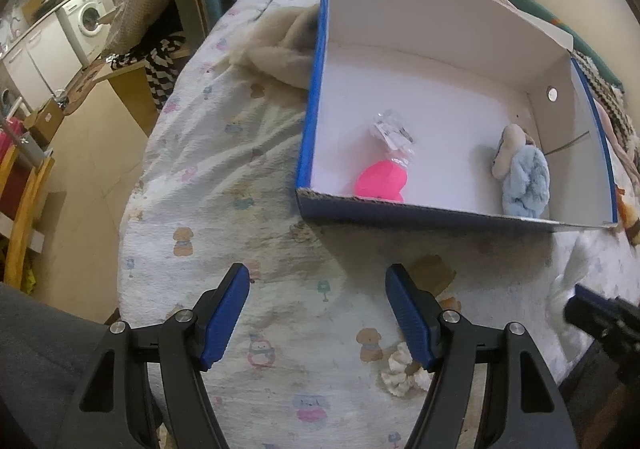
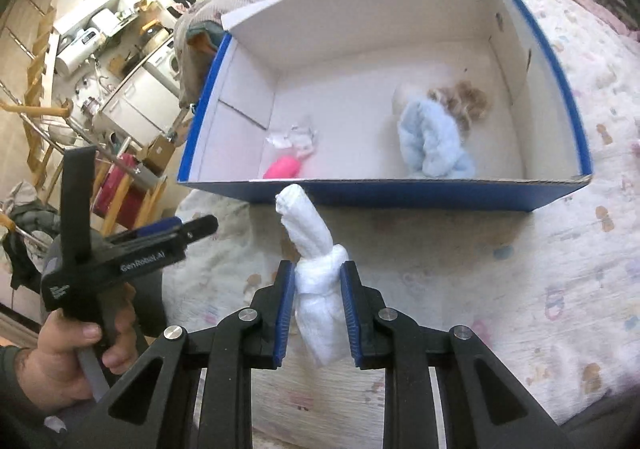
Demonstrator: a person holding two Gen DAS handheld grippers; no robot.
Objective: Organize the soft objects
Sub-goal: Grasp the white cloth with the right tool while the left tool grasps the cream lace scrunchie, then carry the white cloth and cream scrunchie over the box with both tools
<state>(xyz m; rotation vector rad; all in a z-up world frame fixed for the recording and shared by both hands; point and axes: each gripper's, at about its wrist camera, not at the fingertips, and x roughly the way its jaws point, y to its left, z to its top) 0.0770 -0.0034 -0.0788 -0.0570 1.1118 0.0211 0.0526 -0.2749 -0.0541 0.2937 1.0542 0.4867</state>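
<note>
Your right tongs [image 2: 316,309] are clamped on the white knotted cloth [image 2: 316,269] above the bed [image 2: 520,289]; carry it toward 12 o'clock, over the box [image 2: 380,195] wall, then release. Left tongs [image 1: 318,313] stand apart, empty.

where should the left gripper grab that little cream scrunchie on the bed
Grip the cream scrunchie across its puffy ring, coming straight down from above: it lies flat on the bedsheet, beside the open left gripper's right finger, so shift rightward first.
</note>
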